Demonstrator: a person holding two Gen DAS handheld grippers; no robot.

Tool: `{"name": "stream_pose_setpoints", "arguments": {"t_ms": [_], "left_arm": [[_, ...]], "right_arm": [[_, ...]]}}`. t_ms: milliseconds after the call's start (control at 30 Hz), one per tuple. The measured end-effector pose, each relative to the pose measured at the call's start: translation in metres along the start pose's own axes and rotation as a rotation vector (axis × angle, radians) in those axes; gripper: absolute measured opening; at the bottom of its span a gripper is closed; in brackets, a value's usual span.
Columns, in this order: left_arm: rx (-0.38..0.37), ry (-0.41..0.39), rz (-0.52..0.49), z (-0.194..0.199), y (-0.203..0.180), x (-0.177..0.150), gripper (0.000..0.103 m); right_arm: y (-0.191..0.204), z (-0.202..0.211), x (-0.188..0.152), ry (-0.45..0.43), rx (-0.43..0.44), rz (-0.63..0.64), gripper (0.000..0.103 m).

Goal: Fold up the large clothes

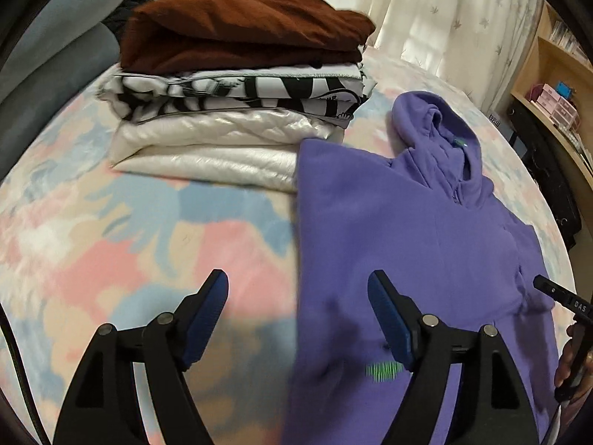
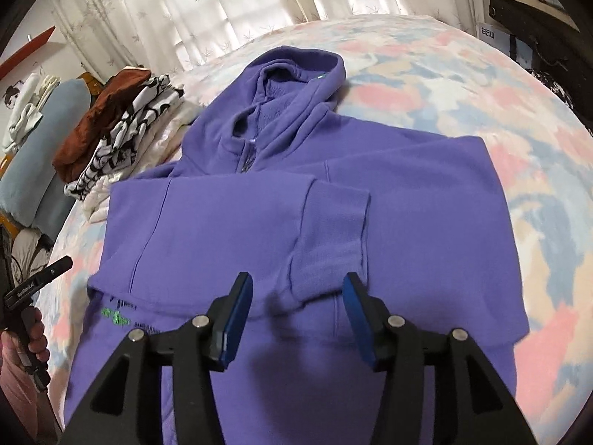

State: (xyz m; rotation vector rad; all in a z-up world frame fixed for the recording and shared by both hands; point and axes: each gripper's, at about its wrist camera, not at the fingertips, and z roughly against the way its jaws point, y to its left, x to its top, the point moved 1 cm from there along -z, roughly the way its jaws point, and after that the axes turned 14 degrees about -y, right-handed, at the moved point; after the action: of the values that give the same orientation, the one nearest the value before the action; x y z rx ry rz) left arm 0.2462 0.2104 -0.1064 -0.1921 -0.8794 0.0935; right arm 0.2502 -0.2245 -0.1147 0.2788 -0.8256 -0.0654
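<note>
A purple hoodie (image 2: 281, 200) lies flat on the bed, hood toward the curtains, with a sleeve folded across its chest and the cuff (image 2: 333, 230) resting near the middle. In the left wrist view the hoodie (image 1: 407, 241) fills the right half. My left gripper (image 1: 298, 282) hovers open above the hoodie's left edge, nothing between its blue pads. Over the lower chest, just in front of the folded cuff, my right gripper (image 2: 298, 285) stands open and holds nothing.
A stack of folded clothes (image 1: 237, 85), brown on top, then black-and-white, then cream, sits on the pastel bedspread (image 1: 111, 241) left of the hoodie. Curtains (image 2: 222, 7) hang behind the bed. Shelves (image 1: 556, 85) stand at the right. A hand (image 2: 33, 333) holds the other gripper's handle.
</note>
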Motion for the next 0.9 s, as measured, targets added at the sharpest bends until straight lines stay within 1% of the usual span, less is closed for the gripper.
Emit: {"name": "stream_pose_setpoints", "arguments": {"t_ms": [100, 200, 300, 333, 400, 433, 533, 600, 633, 667, 733, 767, 800, 833, 867, 900], "left_arm": [[-0.015, 0.037, 0.001, -0.041, -0.002, 0.012, 0.076], [-0.015, 0.056, 0.018, -0.073, 0.001, 0.02, 0.076], [-0.027, 0.08, 0.015, -0.1, 0.005, 0.023, 0.076], [-0.037, 0.086, 0.019, -0.106, 0.007, 0.023, 0.076], [-0.064, 0.093, 0.042, -0.116, 0.011, 0.024, 0.081], [-0.079, 0.084, 0.058, -0.121, 0.014, 0.024, 0.084], [-0.098, 0.057, 0.074, -0.129, 0.014, 0.026, 0.083], [-0.106, 0.037, 0.062, -0.128, 0.008, 0.027, 0.06], [-0.152, 0.044, 0.052, -0.128, -0.001, 0.027, 0.029], [-0.148, 0.042, 0.037, -0.126, -0.008, 0.027, 0.02], [-0.075, -0.019, -0.048, -0.112, -0.028, 0.03, 0.013], [-0.041, -0.065, -0.091, -0.102, -0.038, 0.032, 0.012], [-0.027, -0.102, -0.113, -0.093, -0.045, 0.034, 0.012], [-0.021, -0.15, -0.132, -0.08, -0.051, 0.037, 0.012], [-0.021, -0.18, -0.143, -0.071, -0.056, 0.039, 0.011], [-0.017, -0.217, -0.164, -0.061, -0.061, 0.041, 0.011]], "right_arm": [[-0.003, -0.013, 0.009, -0.005, 0.007, -0.02, 0.051], [-0.005, -0.031, 0.02, -0.016, 0.025, -0.034, 0.051], [-0.004, -0.048, 0.025, -0.003, 0.015, -0.029, 0.051], [-0.003, -0.053, 0.027, 0.001, 0.016, -0.022, 0.051], [0.0, -0.062, 0.028, 0.007, 0.005, 0.001, 0.051], [0.0, -0.064, 0.028, 0.003, 0.002, 0.01, 0.051], [0.003, -0.071, 0.027, -0.008, -0.009, 0.042, 0.051], [0.006, -0.073, 0.027, -0.018, -0.017, 0.06, 0.051], [0.008, -0.074, 0.027, -0.024, -0.022, 0.074, 0.051], [0.009, -0.074, 0.026, -0.027, -0.027, 0.084, 0.051], [0.011, -0.075, 0.026, -0.034, -0.035, 0.105, 0.051], [0.012, -0.075, 0.026, -0.035, -0.039, 0.115, 0.05], [0.013, -0.074, 0.026, -0.041, -0.041, 0.127, 0.049], [0.014, -0.073, 0.026, -0.044, -0.04, 0.131, 0.04], [0.015, -0.071, 0.027, -0.052, -0.039, 0.134, 0.033], [0.015, -0.068, 0.029, -0.067, -0.043, 0.132, 0.032]]}}
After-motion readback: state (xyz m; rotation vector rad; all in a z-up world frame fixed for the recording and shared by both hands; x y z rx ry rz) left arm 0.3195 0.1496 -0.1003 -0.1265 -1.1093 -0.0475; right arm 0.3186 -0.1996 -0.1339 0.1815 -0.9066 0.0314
